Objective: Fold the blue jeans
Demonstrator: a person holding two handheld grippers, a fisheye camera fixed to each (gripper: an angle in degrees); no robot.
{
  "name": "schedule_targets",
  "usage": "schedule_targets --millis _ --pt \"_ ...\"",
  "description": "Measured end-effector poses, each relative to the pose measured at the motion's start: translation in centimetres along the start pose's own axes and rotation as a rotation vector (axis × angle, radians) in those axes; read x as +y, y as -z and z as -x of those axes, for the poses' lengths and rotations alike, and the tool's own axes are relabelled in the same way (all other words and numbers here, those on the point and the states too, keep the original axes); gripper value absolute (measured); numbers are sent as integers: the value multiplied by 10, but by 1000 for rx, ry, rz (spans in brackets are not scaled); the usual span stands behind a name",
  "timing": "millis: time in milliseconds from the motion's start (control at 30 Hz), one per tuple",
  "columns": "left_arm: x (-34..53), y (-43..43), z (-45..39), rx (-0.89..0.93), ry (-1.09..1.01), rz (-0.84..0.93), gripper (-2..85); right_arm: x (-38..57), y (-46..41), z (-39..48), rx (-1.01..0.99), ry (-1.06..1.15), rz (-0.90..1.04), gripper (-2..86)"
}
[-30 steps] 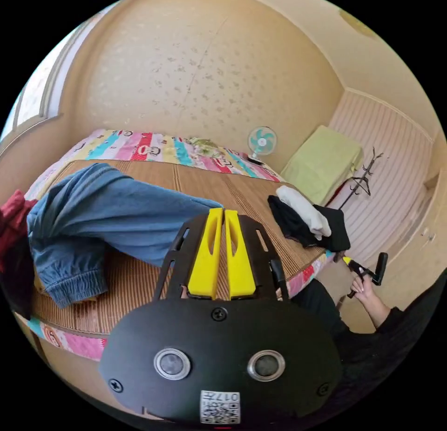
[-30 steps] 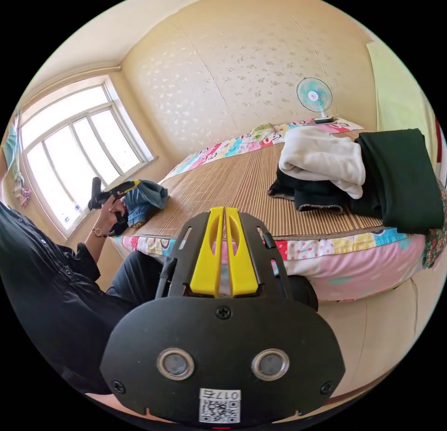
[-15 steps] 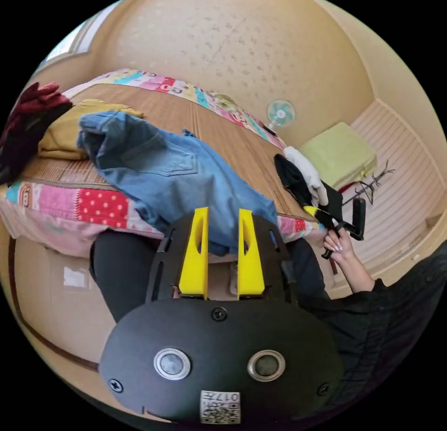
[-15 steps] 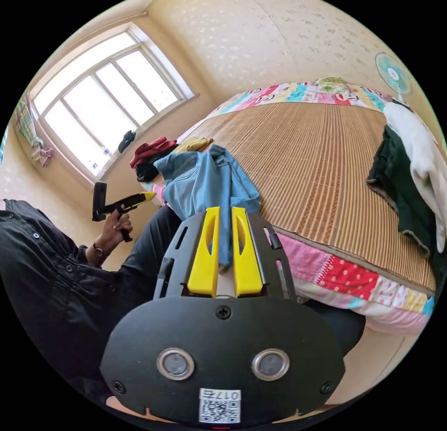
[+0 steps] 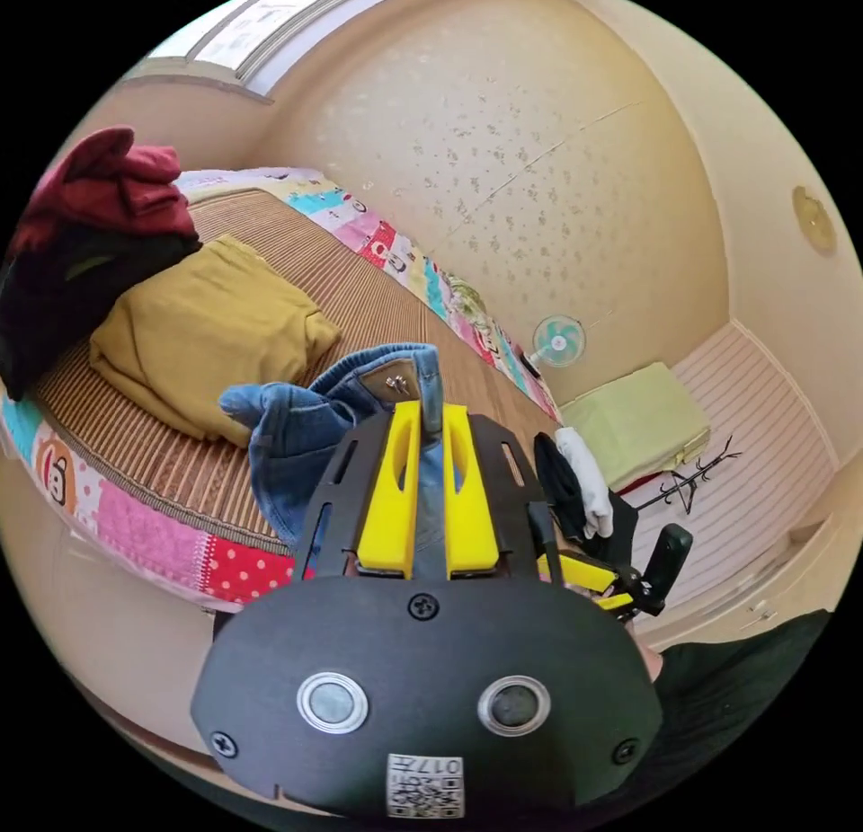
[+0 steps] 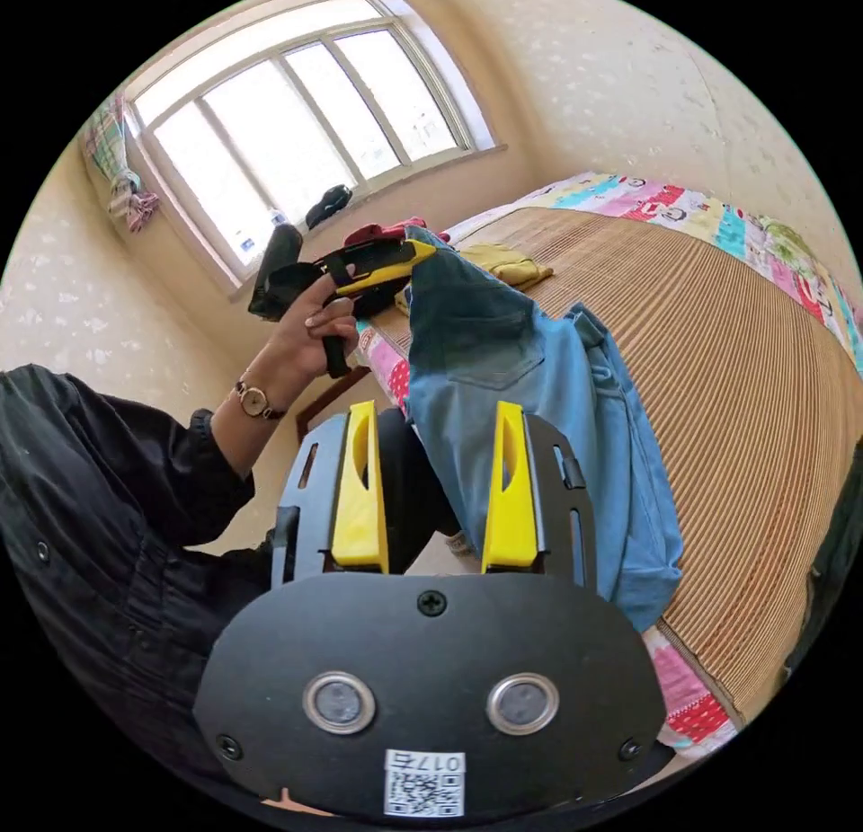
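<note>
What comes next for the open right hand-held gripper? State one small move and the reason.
Probably close the right hand-held gripper on the blue jeans near the waistband. Its jaws stand wide apart with denim between them, while the left hand-held gripper is pinching the waistband, so the jeans hang from one grip.

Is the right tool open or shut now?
Open. In the right gripper view, the right tool has its yellow jaws standing well apart; the blue jeans hang just beyond them, not pinched.
</note>
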State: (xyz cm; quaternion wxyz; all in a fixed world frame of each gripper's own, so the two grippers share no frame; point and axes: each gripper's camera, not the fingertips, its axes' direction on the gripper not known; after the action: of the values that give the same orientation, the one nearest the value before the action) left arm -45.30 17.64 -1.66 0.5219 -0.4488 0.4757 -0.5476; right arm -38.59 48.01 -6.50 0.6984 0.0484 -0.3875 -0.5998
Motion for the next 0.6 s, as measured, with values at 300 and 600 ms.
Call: schedule_targets --millis 300,600 --pt "78 52 -155 22 -490 78 78 -25 53 31 92 -23 -349 42" --pt "183 109 -113 -250 -358 45 168 -46 193 70 7 172 -473 33"
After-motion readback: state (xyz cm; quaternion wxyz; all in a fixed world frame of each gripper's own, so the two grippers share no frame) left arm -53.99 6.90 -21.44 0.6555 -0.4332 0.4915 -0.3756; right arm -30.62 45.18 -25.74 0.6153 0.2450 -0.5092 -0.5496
